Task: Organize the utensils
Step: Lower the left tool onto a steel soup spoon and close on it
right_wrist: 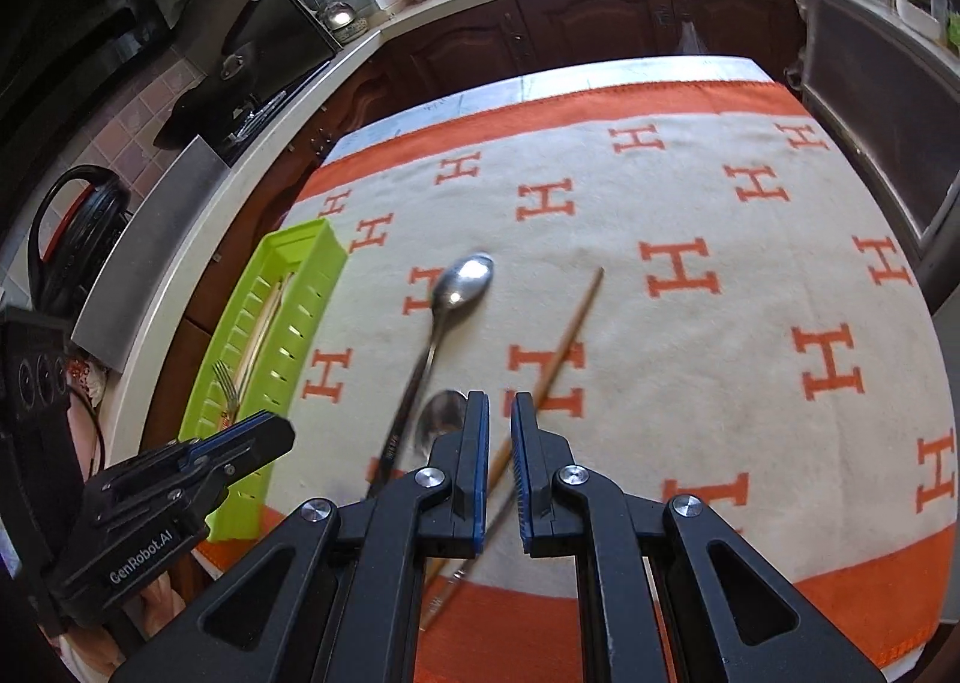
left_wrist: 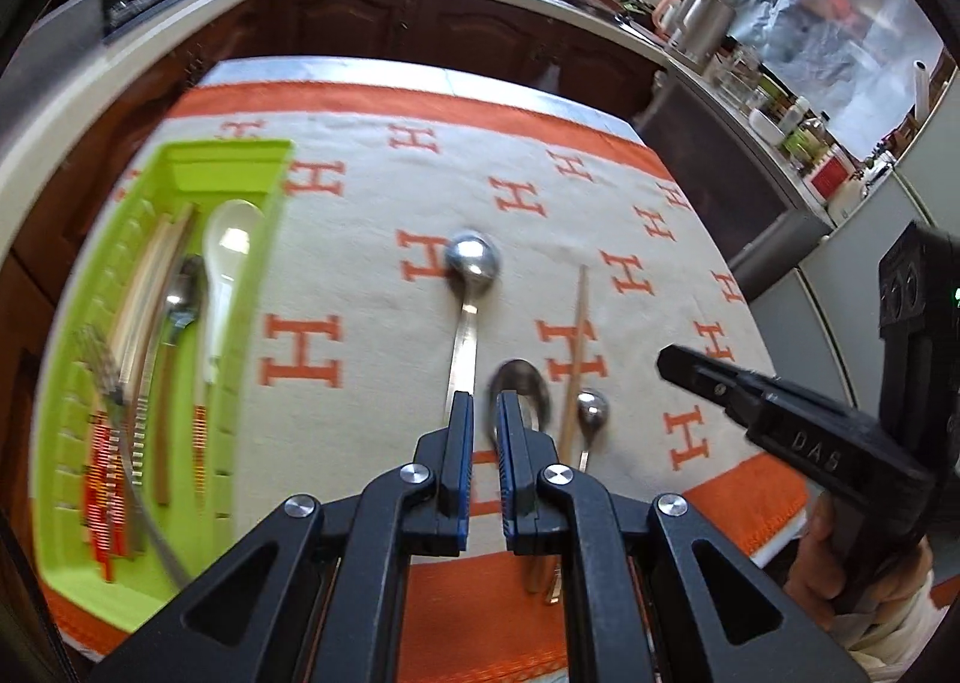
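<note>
— Where do the utensils lie?

— Some already sit in the green tray at the left edge of the surface: a white spoon, a metal spoon with a wooden handle, a fork and pale chopsticks. The rest are loose on the cream cloth with orange letters — a long steel spoon near the middle, a single chopstick to its right, a second spoon and a smaller one close to the near edge.

— And the left claw?

— Narrow, nothing between its blue pads. It hangs over the near edge of the cloth, with the long spoon's handle running under its left finger and the second spoon's bowl just beyond its right finger.

— The right claw?

— Also narrow and holding nothing. The chopstick passes beneath it on a slant, not gripped; the second spoon's bowl shows just left of its tips.

— Are the two claws close?

— Side by side, apart from each other. Each shows in the other's view, the left one in front of the tray's near end.
</note>
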Demonstrator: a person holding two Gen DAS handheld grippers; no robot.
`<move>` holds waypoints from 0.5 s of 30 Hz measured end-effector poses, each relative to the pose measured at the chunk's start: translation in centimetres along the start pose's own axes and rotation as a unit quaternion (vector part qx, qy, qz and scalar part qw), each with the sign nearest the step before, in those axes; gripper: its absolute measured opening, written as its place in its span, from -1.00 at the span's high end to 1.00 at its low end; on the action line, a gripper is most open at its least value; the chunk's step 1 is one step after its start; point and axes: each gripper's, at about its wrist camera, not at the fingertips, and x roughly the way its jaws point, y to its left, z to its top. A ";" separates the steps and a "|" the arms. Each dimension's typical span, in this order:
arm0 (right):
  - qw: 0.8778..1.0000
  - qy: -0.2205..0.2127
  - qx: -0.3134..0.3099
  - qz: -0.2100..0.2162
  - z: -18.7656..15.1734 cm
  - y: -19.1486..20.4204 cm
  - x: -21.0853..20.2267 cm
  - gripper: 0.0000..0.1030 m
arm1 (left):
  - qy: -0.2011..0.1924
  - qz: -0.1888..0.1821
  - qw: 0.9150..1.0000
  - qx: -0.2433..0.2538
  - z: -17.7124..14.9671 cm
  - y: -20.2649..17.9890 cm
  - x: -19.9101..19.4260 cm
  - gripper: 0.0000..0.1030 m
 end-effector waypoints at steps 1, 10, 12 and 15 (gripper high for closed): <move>1.000 0.004 0.003 0.002 -0.3 -0.6 0.2 0.85 | 0.007 -0.008 1.000 -0.002 0.0 -0.2 0.5 0.89; 0.999 0.021 0.022 0.016 -1.9 -3.4 1.9 0.84 | 0.062 -0.028 0.998 -0.010 -0.8 -1.4 5.1 0.85; 0.999 0.023 0.028 0.020 -2.1 -3.9 2.0 0.84 | 0.064 -0.023 0.998 -0.010 -0.8 -1.5 5.5 0.80; 0.999 0.025 0.031 0.024 -2.1 -4.4 2.3 0.84 | 0.065 -0.005 0.998 -0.009 -0.9 -1.5 5.9 0.67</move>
